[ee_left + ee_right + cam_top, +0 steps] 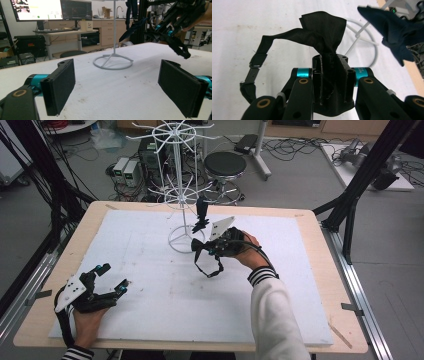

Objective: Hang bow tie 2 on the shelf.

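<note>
Hanging bow tie (200, 247), beside stand (181, 240).

A lab — monitors (50, 10), floor cables (300, 145), stool (225, 165), black frame struts (370, 175)

black bow tie (322, 27), white rack (180, 195), striped cuff (262, 275)

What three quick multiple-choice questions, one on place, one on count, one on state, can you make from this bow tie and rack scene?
1. Where does the white wire rack stand?
A. On the table's far middle
B. On the floor
C. On the stool

2. How many bow ties show?
A. One
B. Two
C. Four

3. How are the left gripper jaws?
A. Shut on a strap
B. Open with nothing between
C. Shut on the rack

Key: A, its ring base sits on the white sheet; B, one black bow tie in the right gripper, one dark bow tie hanging on the rack; B, pads stand apart.
</note>
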`<state>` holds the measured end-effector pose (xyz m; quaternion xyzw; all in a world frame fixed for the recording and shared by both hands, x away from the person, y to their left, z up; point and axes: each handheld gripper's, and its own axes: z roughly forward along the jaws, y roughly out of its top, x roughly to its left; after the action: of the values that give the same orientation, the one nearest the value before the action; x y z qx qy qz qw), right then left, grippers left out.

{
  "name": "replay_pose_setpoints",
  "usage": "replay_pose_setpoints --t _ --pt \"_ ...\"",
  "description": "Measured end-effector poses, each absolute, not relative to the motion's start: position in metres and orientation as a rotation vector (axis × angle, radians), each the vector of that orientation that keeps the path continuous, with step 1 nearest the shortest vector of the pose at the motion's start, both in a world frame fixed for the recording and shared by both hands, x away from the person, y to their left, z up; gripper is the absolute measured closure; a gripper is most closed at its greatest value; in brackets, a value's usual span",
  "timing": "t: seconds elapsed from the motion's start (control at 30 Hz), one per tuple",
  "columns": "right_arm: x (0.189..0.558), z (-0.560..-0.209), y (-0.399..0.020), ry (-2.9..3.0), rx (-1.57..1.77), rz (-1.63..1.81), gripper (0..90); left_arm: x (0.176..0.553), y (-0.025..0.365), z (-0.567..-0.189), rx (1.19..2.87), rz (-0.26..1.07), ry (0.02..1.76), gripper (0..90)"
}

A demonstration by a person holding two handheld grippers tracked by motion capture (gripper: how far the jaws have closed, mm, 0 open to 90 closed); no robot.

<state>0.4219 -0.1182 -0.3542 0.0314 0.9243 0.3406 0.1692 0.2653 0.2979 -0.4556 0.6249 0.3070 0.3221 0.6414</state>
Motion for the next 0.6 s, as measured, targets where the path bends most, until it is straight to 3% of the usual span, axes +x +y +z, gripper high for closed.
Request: replay_pose_setpoints --t 0.6 --pt "0.397 -0.323 -0.135 2.481 0.125 1.130 76.9 0.265 0.298 -0.456 1.427 0.735 0.697 14.8"
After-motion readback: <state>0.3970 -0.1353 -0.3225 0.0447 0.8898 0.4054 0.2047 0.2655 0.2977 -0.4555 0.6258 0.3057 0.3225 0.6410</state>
